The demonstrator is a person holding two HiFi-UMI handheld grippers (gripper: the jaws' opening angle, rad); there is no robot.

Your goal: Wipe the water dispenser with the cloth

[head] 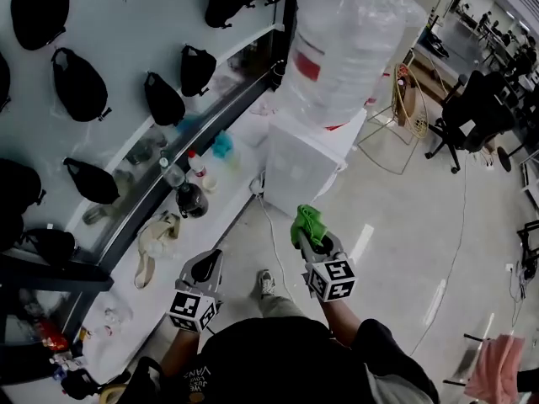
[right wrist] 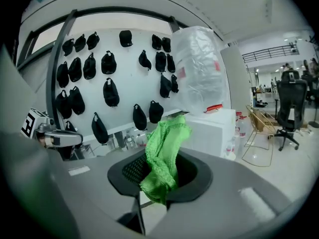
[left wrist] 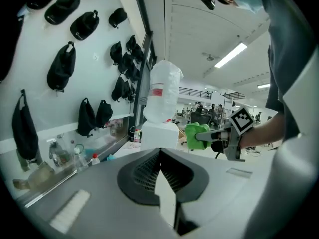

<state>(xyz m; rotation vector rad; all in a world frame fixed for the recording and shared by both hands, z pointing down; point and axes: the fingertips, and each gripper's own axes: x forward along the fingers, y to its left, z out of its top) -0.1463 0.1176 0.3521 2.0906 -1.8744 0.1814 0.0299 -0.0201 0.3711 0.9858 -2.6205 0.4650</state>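
— How much of the water dispenser [head: 301,165] can you actually see?

— In the head view, just its top and one side. The upper edge of the picture cuts off the top of the big bottle [head: 345,45] on it. Crinkled plastic wrap blurs the bottle's red label, so it can't be read.

— And the cloth [right wrist: 162,156]?

— Its lower end disappears between the jaws of the right gripper [right wrist: 155,195] and covers their tips.

— Anything on the shelf?

— Small bottles [head: 190,197], but their labels are too small to tell. The black bags [head: 15,202] at the left edge are cut off. The person's shoulders hide the floor below, and only one shoe [head: 266,283] shows.
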